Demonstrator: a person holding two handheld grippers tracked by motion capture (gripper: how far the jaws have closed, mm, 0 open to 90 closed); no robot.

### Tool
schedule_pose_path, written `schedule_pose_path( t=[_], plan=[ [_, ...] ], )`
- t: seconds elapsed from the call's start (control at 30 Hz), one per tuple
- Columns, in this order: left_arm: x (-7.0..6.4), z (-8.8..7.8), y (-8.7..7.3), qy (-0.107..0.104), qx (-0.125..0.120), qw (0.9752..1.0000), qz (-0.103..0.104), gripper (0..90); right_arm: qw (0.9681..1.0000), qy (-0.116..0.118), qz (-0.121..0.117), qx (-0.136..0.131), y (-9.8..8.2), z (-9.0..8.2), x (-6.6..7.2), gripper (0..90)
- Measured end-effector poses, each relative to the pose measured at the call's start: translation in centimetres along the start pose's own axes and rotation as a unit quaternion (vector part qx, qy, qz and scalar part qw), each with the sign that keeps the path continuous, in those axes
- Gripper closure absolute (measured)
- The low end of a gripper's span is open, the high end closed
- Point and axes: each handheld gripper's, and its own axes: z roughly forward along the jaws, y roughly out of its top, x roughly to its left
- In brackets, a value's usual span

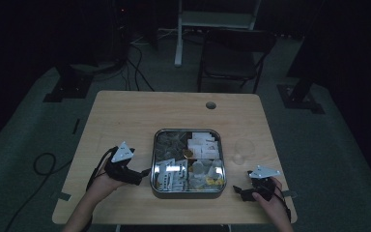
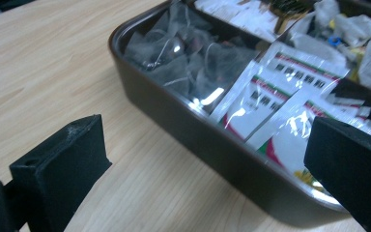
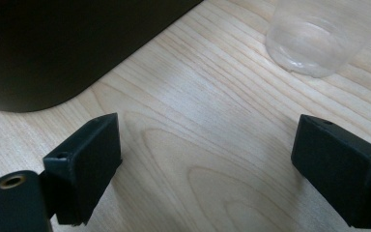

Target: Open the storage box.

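Observation:
A square metal tin sits mid-table, divided into compartments of tea bags and sachets. In the left gripper view its dark wall runs across, with mesh pyramid tea bags and white sachets with red and green print inside. My left gripper rests just left of the tin, open and holding nothing. My right gripper lies on the table right of the tin, open and holding nothing. A clear plastic cup stands beyond it.
The wooden table has a round cable hole near its far edge. A dark folding chair and a white stand are behind the table. Cables lie on the floor at left.

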Motion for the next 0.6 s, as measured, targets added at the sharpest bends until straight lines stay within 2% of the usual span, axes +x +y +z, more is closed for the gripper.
schedule_pose_path(
  t=[0.17,0.6],
  plan=[
    [-0.7,0.7,0.7,-0.005,0.002,0.9999,0.013,2.0,1.0000,0.000,0.000,0.000,0.0,0.0,0.0,9.9],
    [-2.6,3.0,2.9,-0.037,0.000,0.9986,0.039,2.0,1.0000,0.000,0.000,0.000,0.0,0.0,0.0,9.9]
  ],
)
